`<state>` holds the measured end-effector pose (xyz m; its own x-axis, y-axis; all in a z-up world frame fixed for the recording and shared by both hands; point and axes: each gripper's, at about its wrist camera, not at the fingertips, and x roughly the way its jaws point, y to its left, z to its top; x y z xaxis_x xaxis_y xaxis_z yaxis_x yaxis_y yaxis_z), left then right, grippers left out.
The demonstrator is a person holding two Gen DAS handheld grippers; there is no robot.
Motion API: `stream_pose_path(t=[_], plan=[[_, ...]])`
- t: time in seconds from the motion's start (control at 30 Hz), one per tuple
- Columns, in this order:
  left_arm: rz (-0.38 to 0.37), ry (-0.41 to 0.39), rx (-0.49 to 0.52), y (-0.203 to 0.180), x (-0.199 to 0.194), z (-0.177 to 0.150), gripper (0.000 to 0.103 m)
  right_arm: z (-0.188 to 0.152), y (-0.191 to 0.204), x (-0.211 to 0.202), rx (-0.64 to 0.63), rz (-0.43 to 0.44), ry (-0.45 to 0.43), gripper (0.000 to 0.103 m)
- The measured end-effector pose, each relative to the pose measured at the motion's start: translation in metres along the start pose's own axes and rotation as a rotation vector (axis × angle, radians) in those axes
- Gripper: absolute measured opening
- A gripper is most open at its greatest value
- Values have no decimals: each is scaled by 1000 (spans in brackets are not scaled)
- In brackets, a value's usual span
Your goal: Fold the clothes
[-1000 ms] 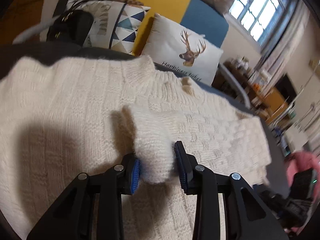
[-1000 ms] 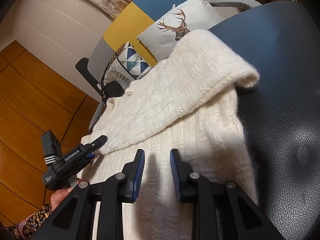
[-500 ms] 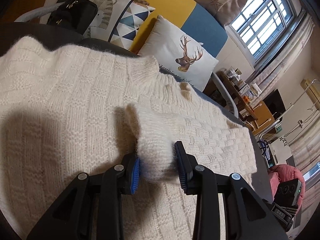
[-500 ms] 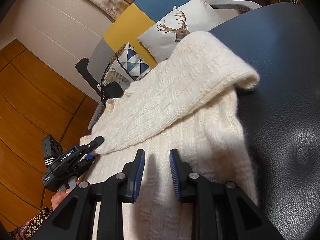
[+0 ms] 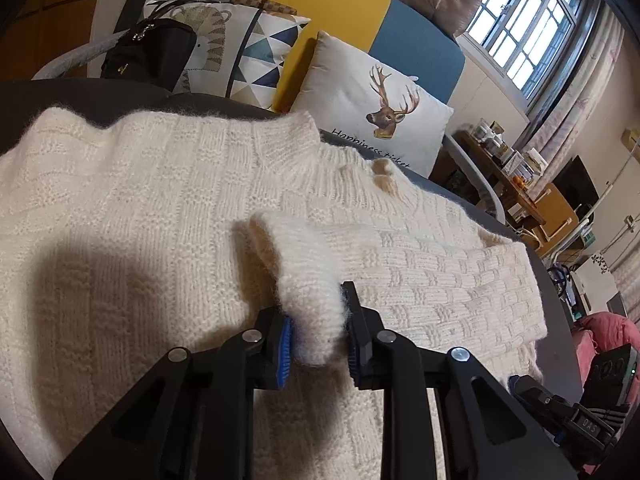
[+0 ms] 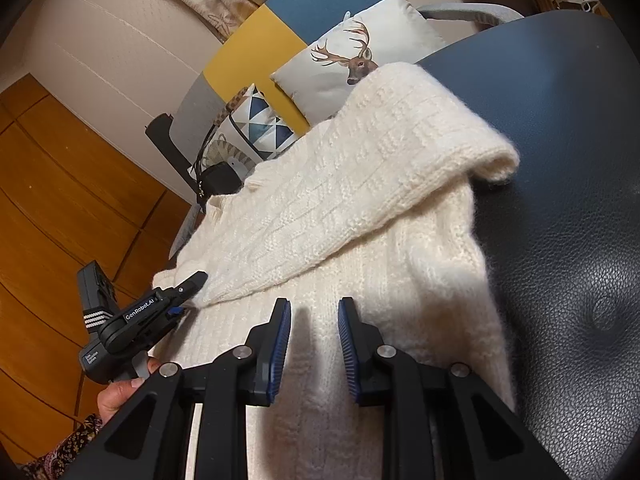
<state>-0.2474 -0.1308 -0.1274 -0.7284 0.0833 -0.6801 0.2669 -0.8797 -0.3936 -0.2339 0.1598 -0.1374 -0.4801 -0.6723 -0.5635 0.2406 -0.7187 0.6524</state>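
A cream knitted sweater [image 5: 140, 220] lies flat on a dark leather surface [image 6: 560, 240], its collar toward the deer pillow [image 5: 372, 120] and its length running back toward the grippers. One sleeve [image 6: 360, 184] is folded slantwise across the body. The left gripper [image 5: 318, 332] has just closed further and pinches the sleeve's cuff [image 5: 308, 284], while the right gripper [image 6: 313, 332] hovers over the hem area, fingers slightly parted around nothing.

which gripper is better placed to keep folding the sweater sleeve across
Left. The left gripper has just closed on the sleeve cuff; the right gripper holds nothing, jaws apart over the sweater.
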Motion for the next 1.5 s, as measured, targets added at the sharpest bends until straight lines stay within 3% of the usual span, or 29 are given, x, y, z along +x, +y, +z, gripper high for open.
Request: stream_pose_path(t=[0.3, 0.4, 0.53, 0.57, 0.67, 0.7, 0.77, 0.8, 0.83, 0.87, 0.93, 1.13, 1.27, 1.5], plan=[[13, 2, 7, -2, -1, 0, 20, 4, 1, 0, -11, 23, 57, 27], [3, 2, -3, 0, -1, 0, 20, 4, -14, -4, 51, 141, 44, 28], [10, 2, 2, -1, -1, 1, 20, 2, -45, -13, 213, 351, -49, 27], [14, 1, 5, -2, -2, 0, 20, 3, -38, -11, 184, 297, -34, 27], [23, 1, 12, -4, -2, 0, 20, 5, -1, 0, 19, 27, 63, 28], [27, 1, 14, -4, -2, 0, 20, 6, 16, 4, -59, -55, 76, 32], [33, 1, 19, -5, -2, 0, 20, 0, 54, 17, -255, -173, 101, 61], [36, 1, 21, -6, -2, 0, 20, -4, 69, 24, -337, -212, 121, 83], [36, 2, 21, -6, -2, 0, 20, -9, 82, 32, -413, -244, 145, 98], [37, 2, 20, -6, -2, 0, 21, -19, 93, 44, -501, -314, 173, 103], [38, 4, 21, -5, -2, 0, 21, -35, 109, 61, -644, -435, 200, 103], [40, 5, 20, -5, -3, 0, 23, -27, 94, 57, -549, -335, 194, 103], [34, 5, 15, -4, -3, 0, 23, -31, 102, 67, -608, -401, 200, 103], [15, 4, -1, -1, -3, 0, 23, -31, 99, 65, -597, -390, 201, 103]])
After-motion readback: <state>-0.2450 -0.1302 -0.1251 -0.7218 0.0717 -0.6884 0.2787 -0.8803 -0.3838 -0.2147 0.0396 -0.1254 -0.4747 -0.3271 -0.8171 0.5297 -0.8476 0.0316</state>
